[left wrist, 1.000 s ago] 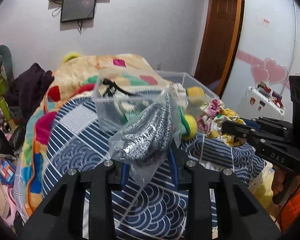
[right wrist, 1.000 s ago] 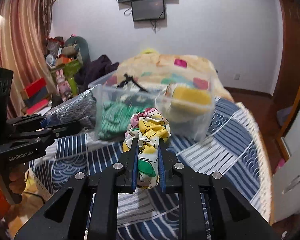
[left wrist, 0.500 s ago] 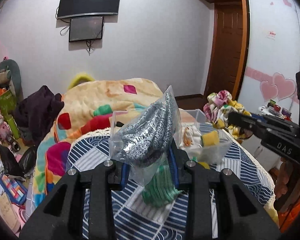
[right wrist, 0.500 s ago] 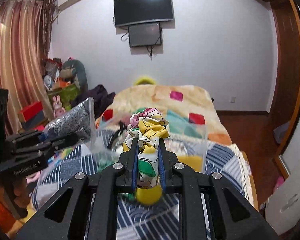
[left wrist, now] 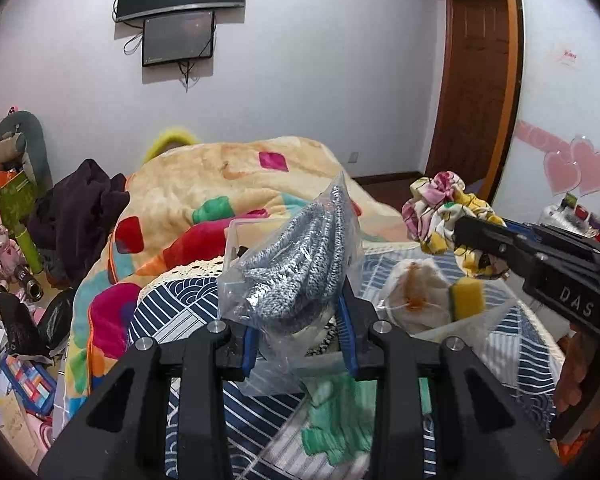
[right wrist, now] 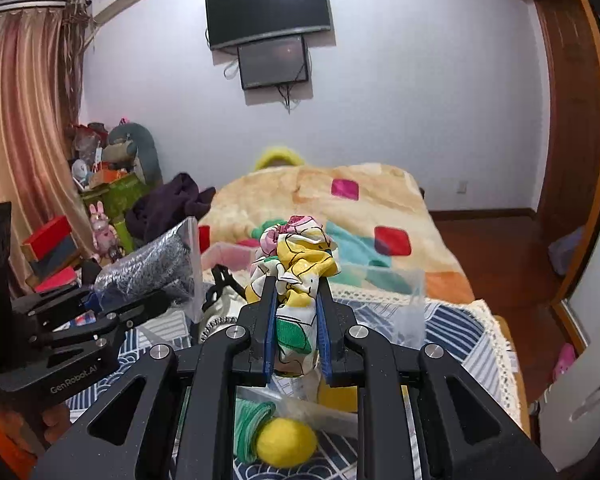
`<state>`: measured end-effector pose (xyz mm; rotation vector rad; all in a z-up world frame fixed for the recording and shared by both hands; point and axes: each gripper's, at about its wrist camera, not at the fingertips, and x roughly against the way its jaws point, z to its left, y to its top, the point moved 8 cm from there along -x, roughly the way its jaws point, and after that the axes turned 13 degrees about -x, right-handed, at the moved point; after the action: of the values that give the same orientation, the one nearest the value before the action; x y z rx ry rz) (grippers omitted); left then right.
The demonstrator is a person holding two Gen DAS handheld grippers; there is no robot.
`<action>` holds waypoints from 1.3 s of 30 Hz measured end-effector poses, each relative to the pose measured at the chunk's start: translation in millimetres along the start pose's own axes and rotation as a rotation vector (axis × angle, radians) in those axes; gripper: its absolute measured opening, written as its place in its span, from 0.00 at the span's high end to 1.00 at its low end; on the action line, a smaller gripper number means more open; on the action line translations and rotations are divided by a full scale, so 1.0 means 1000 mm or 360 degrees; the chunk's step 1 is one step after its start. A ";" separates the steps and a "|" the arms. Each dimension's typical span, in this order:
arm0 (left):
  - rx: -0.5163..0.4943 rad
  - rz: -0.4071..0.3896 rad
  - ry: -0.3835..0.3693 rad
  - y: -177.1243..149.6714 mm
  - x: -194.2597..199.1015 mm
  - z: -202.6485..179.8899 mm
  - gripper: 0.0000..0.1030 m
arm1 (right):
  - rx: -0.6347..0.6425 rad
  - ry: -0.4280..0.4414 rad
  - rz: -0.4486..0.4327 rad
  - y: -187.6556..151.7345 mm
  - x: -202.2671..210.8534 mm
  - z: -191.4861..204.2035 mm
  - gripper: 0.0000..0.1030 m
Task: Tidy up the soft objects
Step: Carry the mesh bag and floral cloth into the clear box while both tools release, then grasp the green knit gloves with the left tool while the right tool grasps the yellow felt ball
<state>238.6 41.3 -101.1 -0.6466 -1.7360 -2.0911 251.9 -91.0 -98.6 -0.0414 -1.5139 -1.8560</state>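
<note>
My left gripper (left wrist: 300, 300) is shut on a clear bag of grey knitted fabric (left wrist: 300, 256) and holds it above the bed; the bag also shows in the right wrist view (right wrist: 152, 264). My right gripper (right wrist: 296, 292) is shut on a yellow, pink and white floral scrunchie (right wrist: 296, 256), also seen in the left wrist view (left wrist: 440, 212). Below both lies a clear plastic bin (left wrist: 472, 320) holding a yellow sponge (left wrist: 466, 302) and a white cloth (left wrist: 412, 304). A green cloth (left wrist: 336, 420) and a yellow ball (right wrist: 286, 442) lie below the grippers.
The bed has a blue and white patterned cover (left wrist: 164, 312) and a bright patchwork blanket (left wrist: 228, 184) behind. Dark clothing (left wrist: 80, 216) lies at the bed's left. Toys and boxes (right wrist: 100, 200) crowd the left floor. A wooden door (left wrist: 476, 80) stands at the right.
Both grippers have risen with their loads and now look from higher over the bin. The bin and green cloth have dropped lower in both views.
</note>
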 end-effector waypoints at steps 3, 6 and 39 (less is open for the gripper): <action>-0.0003 0.0060 -0.0010 -0.004 -0.015 0.001 0.68 | 0.0017 -0.0027 0.0077 -0.008 -0.016 -0.001 0.85; -0.0007 0.0103 -0.0005 -0.008 -0.028 0.002 0.68 | 0.0032 -0.0050 0.0146 -0.014 -0.029 -0.002 0.85; -0.0032 -0.0021 0.0003 0.001 0.020 -0.002 0.16 | 0.0061 -0.0092 0.0105 -0.004 0.002 -0.006 0.38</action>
<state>222.6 39.9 -89.8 -0.6401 -1.7249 -2.1199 250.5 -96.4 -103.1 -0.1265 -1.5684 -1.7868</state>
